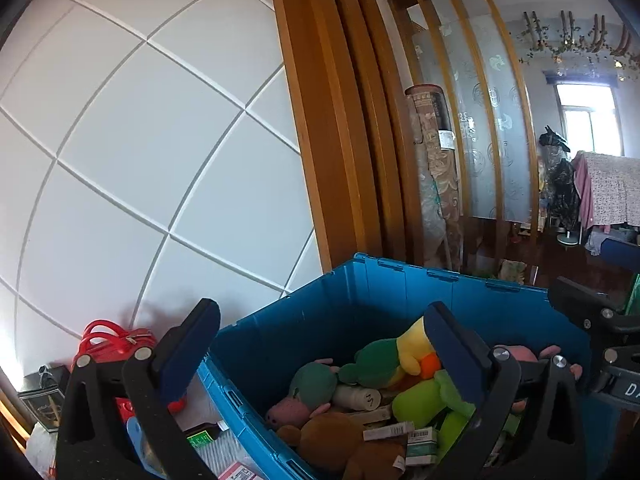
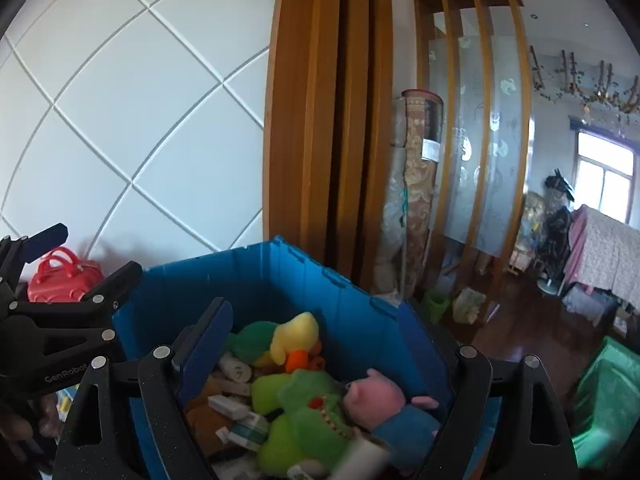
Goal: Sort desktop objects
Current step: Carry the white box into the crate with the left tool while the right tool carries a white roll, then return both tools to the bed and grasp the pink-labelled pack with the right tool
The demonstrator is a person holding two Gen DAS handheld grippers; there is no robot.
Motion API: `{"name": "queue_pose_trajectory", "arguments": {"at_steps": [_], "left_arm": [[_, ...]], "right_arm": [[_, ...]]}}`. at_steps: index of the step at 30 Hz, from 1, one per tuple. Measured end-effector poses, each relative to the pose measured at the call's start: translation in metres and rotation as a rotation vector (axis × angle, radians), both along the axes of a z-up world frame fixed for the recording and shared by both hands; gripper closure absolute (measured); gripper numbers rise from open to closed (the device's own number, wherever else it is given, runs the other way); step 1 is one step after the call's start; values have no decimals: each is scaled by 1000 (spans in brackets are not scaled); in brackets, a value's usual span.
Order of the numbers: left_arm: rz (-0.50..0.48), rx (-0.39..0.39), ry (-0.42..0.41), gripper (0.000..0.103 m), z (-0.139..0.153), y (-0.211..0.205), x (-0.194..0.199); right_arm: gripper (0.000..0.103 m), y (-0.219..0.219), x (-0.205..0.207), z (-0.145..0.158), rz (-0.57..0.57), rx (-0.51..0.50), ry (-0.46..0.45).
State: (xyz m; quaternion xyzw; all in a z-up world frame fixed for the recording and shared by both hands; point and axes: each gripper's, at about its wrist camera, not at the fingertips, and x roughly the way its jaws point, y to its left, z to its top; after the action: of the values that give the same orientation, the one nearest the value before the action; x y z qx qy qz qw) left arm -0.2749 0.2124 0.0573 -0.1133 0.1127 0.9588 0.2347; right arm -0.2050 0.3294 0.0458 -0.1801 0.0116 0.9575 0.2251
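From the left wrist we see our left gripper (image 1: 320, 344) spread wide and empty over the blue crate (image 1: 400, 292), which holds a yellow duck (image 1: 414, 346) among other plush toys and small boxes. A red bag (image 1: 114, 340) sits far left.

From the right wrist, our right gripper (image 2: 316, 344) is likewise spread above the crate; a pink pig (image 2: 378, 398) lies near right.

Both wrist views look down, close, into the shared blue bin (image 1: 400, 292) (image 2: 256, 280).
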Motion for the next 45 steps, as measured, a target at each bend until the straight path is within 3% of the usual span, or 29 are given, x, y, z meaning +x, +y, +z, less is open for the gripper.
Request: {"name": "queue_pose_trajectory", "arguments": {"at_steps": [12,22,29,36,45], "left_arm": [[73,7,-9,0,-11,-19,6],[99,30,-8,0,-14,-76,14],[155,16,-16,0,-18,-145,19],[248,10,-17,0,-29,-240,28],[437,-72,-30,0,-75,-373,28]], "right_arm": [[18,9,11,-7,28,-25,13],[16,-27,19,-3,52,-16,19],[15,-75,15,-9,104,-61,13],[15,-151,11,-21,204,-80,-12],[15,-239,-19,-83,347,-136,-130]]}}
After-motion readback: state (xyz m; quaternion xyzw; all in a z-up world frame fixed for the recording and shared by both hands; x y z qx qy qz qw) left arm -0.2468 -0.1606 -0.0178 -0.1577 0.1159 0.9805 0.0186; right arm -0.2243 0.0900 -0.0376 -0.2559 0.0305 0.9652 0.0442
